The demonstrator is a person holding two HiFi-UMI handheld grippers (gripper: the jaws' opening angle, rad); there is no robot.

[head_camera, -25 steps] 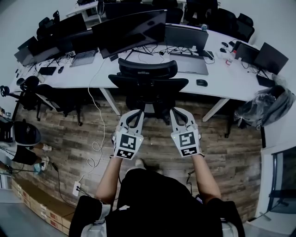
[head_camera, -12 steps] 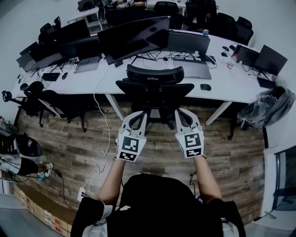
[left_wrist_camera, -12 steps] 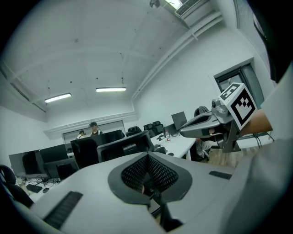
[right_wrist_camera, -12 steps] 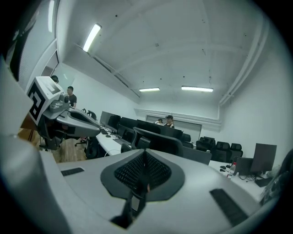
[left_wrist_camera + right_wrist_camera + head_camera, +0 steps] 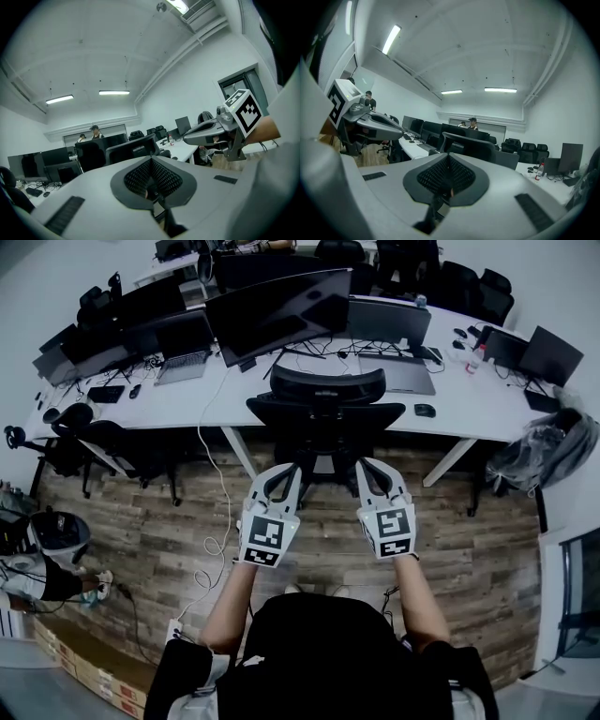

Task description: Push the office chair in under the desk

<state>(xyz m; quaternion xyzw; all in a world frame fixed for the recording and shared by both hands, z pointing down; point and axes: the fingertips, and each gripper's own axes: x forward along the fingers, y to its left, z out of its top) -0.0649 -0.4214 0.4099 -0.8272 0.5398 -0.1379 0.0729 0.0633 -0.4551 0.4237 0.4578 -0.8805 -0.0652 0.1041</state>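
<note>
Standing on the wood floor (image 5: 141, 512) at the near side of the white desk (image 5: 187, 401), the black office chair (image 5: 323, 423) has its back turned to the person. In the head view its headrest overlaps the desk's near edge. How far the seat reaches under the desk cannot be told, since the backrest hides it.

Both grippers are held side by side on the near side of the desk, pointing at the chair's back. The left gripper (image 5: 287, 471) has its jaws pressed together with nothing between them, and the right gripper (image 5: 367, 467) is the same, its jaws together and empty. Their tips lie at the lower edge of the backrest in the head view. Whether they touch it cannot be told. In each gripper view the chair's back rises just beyond the closed jaws.

On the desk, behind the chair, stands a wide dark monitor (image 5: 277, 315). A grey laptop (image 5: 405, 377) lies on the desk to the right of the chair, with a black mouse (image 5: 425, 410) near the desk's edge. A white cable (image 5: 208, 521) drops from the desk left of the chair and curls on the floor. A grey bag (image 5: 546, 451) sits by the desk's right end.
</note>
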